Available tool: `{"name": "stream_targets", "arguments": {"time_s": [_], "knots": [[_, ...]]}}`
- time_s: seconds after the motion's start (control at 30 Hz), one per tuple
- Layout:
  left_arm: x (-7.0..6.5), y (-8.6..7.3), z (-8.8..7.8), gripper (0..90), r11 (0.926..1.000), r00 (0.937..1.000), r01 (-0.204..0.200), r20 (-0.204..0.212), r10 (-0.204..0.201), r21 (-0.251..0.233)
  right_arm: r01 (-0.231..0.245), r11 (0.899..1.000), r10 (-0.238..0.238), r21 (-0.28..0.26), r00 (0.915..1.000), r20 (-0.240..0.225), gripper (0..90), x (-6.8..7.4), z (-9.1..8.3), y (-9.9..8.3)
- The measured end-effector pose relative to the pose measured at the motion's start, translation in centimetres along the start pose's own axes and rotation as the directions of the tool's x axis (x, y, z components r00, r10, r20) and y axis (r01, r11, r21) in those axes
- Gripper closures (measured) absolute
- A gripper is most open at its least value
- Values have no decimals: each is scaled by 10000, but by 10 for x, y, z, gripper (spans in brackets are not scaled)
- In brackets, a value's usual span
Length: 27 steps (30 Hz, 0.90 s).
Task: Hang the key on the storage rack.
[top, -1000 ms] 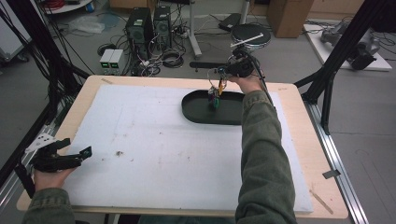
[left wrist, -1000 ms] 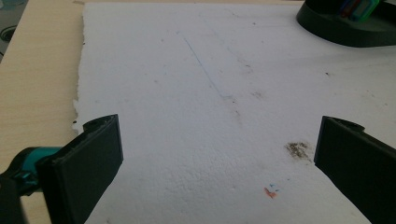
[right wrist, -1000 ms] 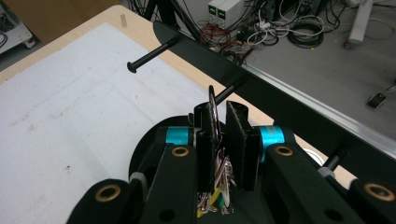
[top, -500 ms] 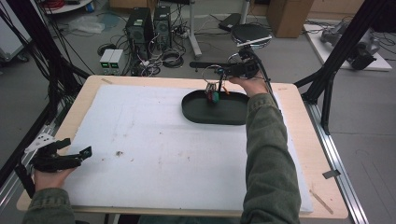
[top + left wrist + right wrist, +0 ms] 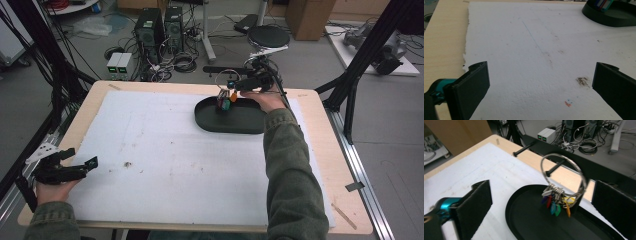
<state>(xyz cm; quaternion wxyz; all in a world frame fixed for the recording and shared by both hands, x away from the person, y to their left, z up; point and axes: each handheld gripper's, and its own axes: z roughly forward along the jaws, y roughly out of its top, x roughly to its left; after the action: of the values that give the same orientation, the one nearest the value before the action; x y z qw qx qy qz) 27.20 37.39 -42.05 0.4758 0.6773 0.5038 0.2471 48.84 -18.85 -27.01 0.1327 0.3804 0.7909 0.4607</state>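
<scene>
Forearms in green sleeves come in at the near edge of the high view, one each side. Left gripper (image 5: pixel 75 167) sits at the near left corner of the table (image 5: pixel 320 107), resting low over the edge of the white foam mat (image 5: pixel 165 150); jaws stand wide apart w/ nothing between them, and in the left gripper view only stained mat lies ahead, a brown smudge (image 5: pixel 582 81) and a small orange fleck (image 5: pixel 567 103) near the right-hand jaw, bare wood to the left. Mid-table the mat is open, just a dark speck (image 5: pixel 127 163) on it, so no obstacle btwn the near side and the far side. Farther out, right of centre, lies the black oval tray (image 5: pixel 210 120), on the mat close to its far edge. Key ring (image 5: pixel 226 95), a big steel loop w/ a bunch of coloured tags (blue, red, teal, green, orange), is at the tray's far part; in the right gripper view the tags hang down into the tray and the loop stands up, looks slightly blurred; can't tell if it rests on the tray floor. Right gripper (image 5: pixel 235 86) is over the tray's far rim, just beside the ring; its jaws have just been opening and now stand wide, the ring btwn them but touched by neither pad. Beyond the table edge: black bars, a round black stool (image 5: pixel 269 36), PC towers (image 5: pixel 160 25), cable tangles, cardboard boxes on the floor.
</scene>
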Motion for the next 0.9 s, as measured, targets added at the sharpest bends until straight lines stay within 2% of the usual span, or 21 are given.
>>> {"name": "stream_targets", "arguments": {"time_s": [0.17,0.33,0.6,0.7,0.8,0.83,0.9], "knots": [[0,0,1,17,10000,10000,-5,-7,5,46,341,9993,-340,118,9993,-138,5,13,2,2],[0,0,1,17,10000,10000,-23,16,23,47,454,9987,-452,239,9989,-107,5,23,2,2],[0,0,0,17,10000,10000,-7,21,6,15,578,9969,-595,541,9977,309,5,33,-7,2],[-1,0,1,17,10000,10000,-40,44,40,41,604,9980,-610,181,9976,339,6,35,-15,-3],[-1,0,1,17,10000,10000,-57,49,57,27,563,9979,-576,322,9975,405,5,35,-19,-11],[-1,1,1,17,10000,10000,-57,56,57,24,608,9979,-618,223,9971,453,5,35,-21,-14],[-1,1,0,17,10000,10000,-36,46,36,-14,406,9991,-411,135,9984,397,6,33,-25,-21]]}}
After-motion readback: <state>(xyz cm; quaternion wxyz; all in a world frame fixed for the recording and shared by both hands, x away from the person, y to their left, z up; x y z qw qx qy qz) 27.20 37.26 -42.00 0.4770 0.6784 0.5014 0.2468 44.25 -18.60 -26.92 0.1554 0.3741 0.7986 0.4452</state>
